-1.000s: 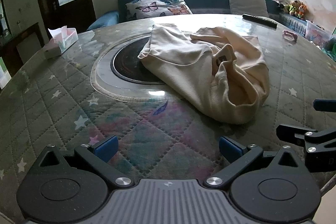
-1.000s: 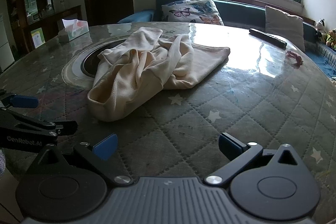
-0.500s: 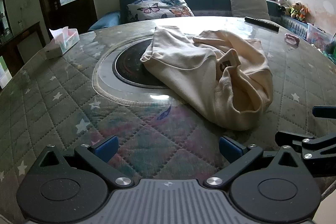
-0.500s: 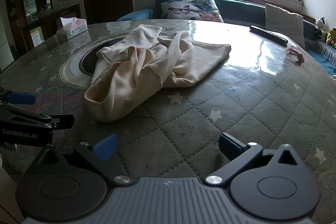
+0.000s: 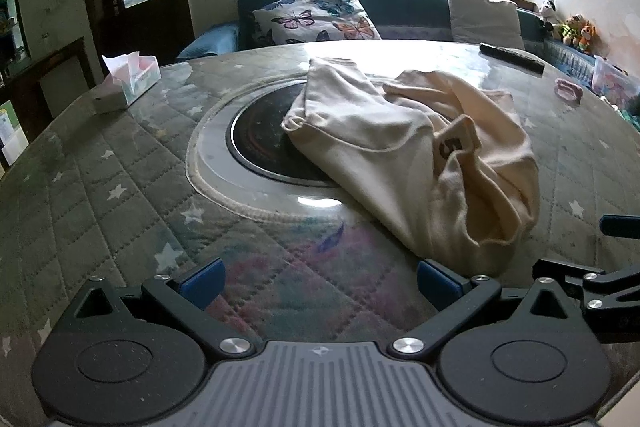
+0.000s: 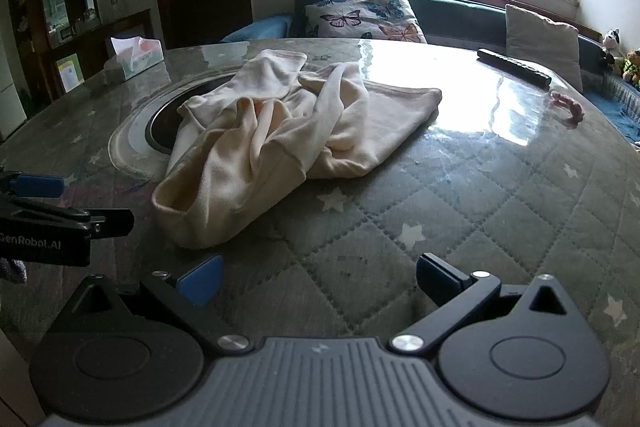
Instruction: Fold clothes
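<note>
Cream garment [image 5: 404, 147] lies in a rumpled heap on the round quilted table [image 5: 120, 163], partly over the dark round inset [image 5: 260, 143] at the table's centre, its open hem end nearest the two grippers. No flat panel or squared fold is visible; layers overlap loosely and one part drapes across another, so, judging by how it lies, the garment is not folded, and spreading, aligning and folding remain. Left gripper [image 5: 320, 277] hovers low over the near table edge with both blue-padded fingers spread wide and nothing between them. Right gripper [image 6: 320, 277] stands likewise: jaws apart, empty, just short of the hem end of the garment [image 6: 280, 143]. Each gripper appears at the side of the other's view, so they sit close together. Against the frames one second and half a second earlier, the garment holds the same shape and place, while it fills more of both views, indicating that both grippers have advanced toward it. Jaw spacing is unchanged. A tissue box [image 5: 128, 83] and remote control [image 5: 512, 57] rest well apart from the garment.
</note>
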Tool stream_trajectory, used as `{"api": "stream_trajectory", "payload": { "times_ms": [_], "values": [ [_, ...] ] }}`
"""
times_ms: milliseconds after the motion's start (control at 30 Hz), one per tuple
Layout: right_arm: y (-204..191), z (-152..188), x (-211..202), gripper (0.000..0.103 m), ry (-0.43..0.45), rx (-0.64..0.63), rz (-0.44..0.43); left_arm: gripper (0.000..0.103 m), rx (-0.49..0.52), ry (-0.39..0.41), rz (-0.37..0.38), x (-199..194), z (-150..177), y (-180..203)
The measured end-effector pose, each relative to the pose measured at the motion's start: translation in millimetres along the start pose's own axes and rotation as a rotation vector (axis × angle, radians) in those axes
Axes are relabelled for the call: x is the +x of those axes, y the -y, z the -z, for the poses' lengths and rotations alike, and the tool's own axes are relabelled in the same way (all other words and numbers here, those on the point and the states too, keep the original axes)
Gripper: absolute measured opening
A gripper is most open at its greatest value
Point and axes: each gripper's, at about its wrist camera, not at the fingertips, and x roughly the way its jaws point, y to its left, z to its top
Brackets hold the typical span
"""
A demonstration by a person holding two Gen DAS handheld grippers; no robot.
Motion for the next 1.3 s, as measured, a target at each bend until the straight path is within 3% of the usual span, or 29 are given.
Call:
{"api": "stream_trajectory", "payload": {
  "times_ms": [400, 667, 1000, 1300],
  "values": [
    [13.3, -38.9, -1.1, 0.103, 0.046, -0.005, 0.005, 0.102, -0.009, 0.06, 0.033, 5.7, -44.1, -10.4],
    [35.8, -93.7, 21.2, 0.094, 0.076, 0.023, 0.016, 0.089, 0.029, 0.08, 0.099, 23.6, -72.6, -2.7],
    [45.1, -154.0, 107.2, 0.08, -0.018, -0.009, 0.028, 0.078, 0.035, 0.048, 0.162, 56.1, -93.4, -9.8],
    [60.8, -183.9, 180.0, 0.055, -0.1, 0.005, 0.032, 0.07, 0.033, 0.026, 0.192, 98.8, -130.5, -16.0]
  ]
}}
